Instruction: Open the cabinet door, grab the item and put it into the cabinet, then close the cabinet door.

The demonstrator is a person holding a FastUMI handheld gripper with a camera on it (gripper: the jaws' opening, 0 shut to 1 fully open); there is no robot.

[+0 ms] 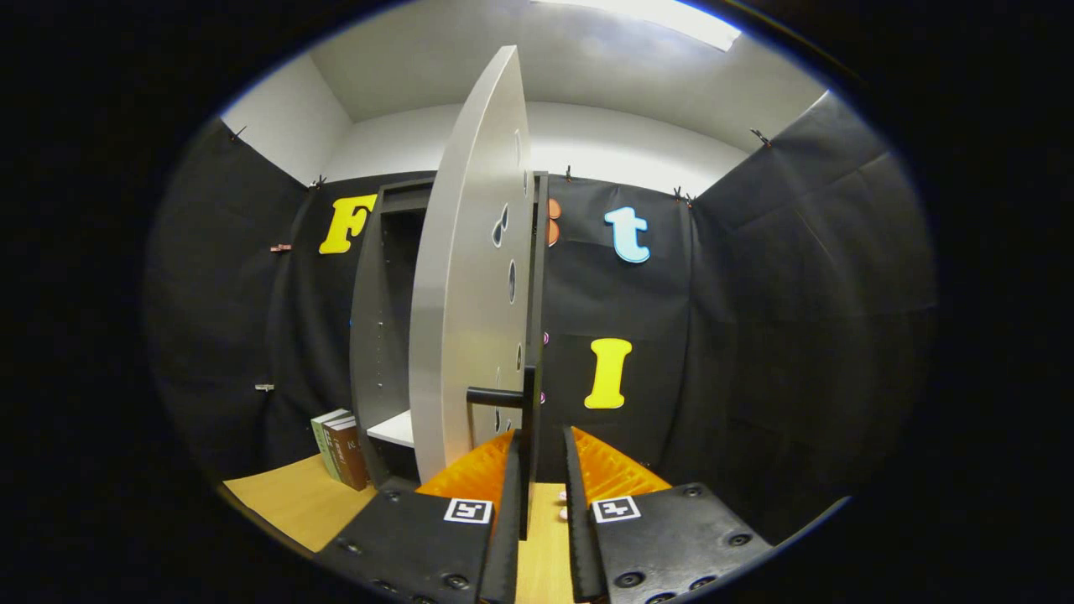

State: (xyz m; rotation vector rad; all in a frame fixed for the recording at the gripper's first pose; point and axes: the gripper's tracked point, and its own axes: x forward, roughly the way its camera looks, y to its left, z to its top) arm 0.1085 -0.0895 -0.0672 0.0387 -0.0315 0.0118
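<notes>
The dark cabinet (pixel 382 319) stands at the back of the wooden table (pixel 294 499), and its door (pixel 470 319) is swung out toward me. I see the door almost edge-on, with its pale grey face turned left. A short black handle (pixel 493 396) sticks out near the door's free edge. My gripper (pixel 541 474) is open and straddles that edge just below the handle. The left finger (pixel 508 495) lies close against the door, and a gap shows before the right finger (pixel 575 495). Several books (pixel 340 449) stand upright on the table beside the cabinet's left wall.
A white shelf (pixel 393 428) shows low inside the cabinet, and the upper compartment is dark. Black cloth walls close in behind and on both sides. The swung-out door stands between me and the cabinet's opening.
</notes>
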